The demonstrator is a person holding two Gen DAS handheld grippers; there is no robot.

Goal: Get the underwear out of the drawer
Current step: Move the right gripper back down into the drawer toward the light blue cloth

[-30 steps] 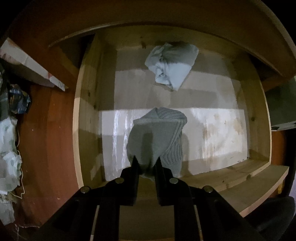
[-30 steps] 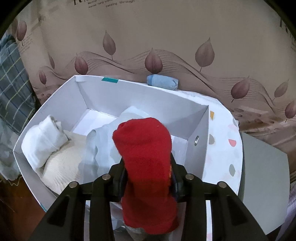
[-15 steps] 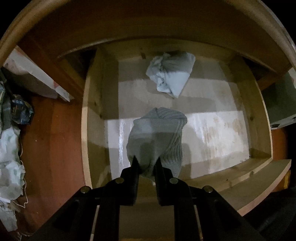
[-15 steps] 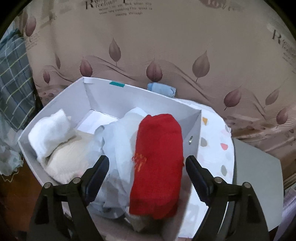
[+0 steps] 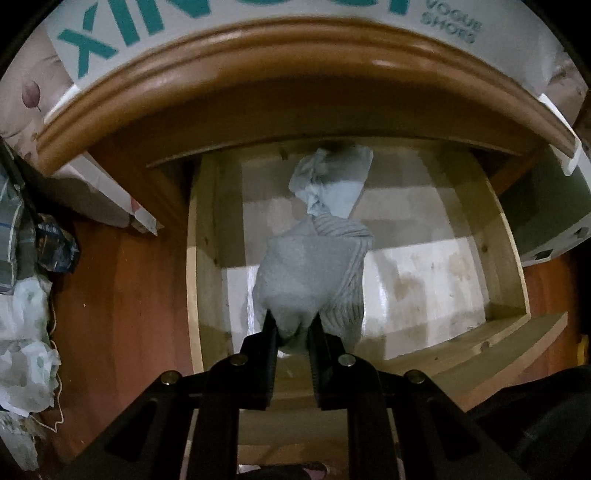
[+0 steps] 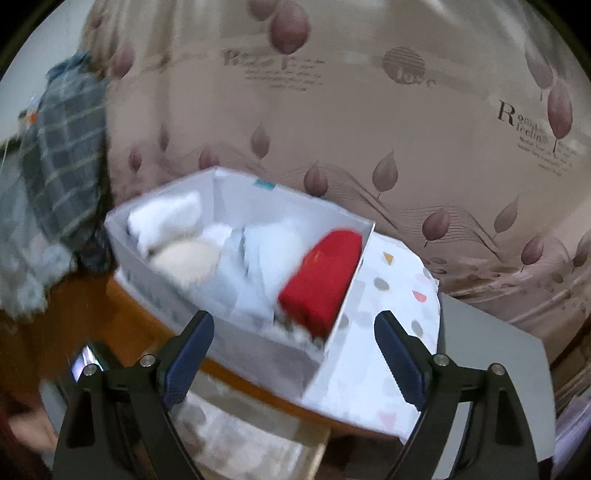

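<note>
Left wrist view first: I cannot make out what the crumpled pale items [image 5: 26, 332] along the far left edge are, cut off by the frame. Next to them runs reddish-brown wood furniture [image 5: 122, 302], then the open wooden drawer [image 5: 201, 280]. My left gripper [image 5: 291, 325] has its fingers pinched narrow on a grey knit garment [image 5: 310, 277], which hangs from them above the drawer floor and covers part of it. Behind it, toward the back of the drawer, lies a crumpled light blue garment [image 5: 332, 184], partly in shadow; its lower tip is hidden by the grey piece. Above the drawer curves a wooden edge [image 5: 288, 40], and over that a white box with teal lettering [image 5: 110, 33], cropped so I cannot read the full word.

Right wrist view is blurred. At left hangs a plaid cloth [image 6: 62, 155]. A white box [image 6: 162, 295] sits on the wood surface, holding white and cream bundles [image 6: 177, 240] whose shapes I cannot resolve, and a red rolled garment [image 6: 321, 277] against its right wall. My right gripper [image 6: 295, 332] has its jaws spread wide and opening, with nothing clamped; the box corner shows in the gap between the fingers. A white cloth with coloured shapes [image 6: 399, 295] lies right of the box, with a leaf-patterned fabric [image 6: 369, 110] behind.
</note>
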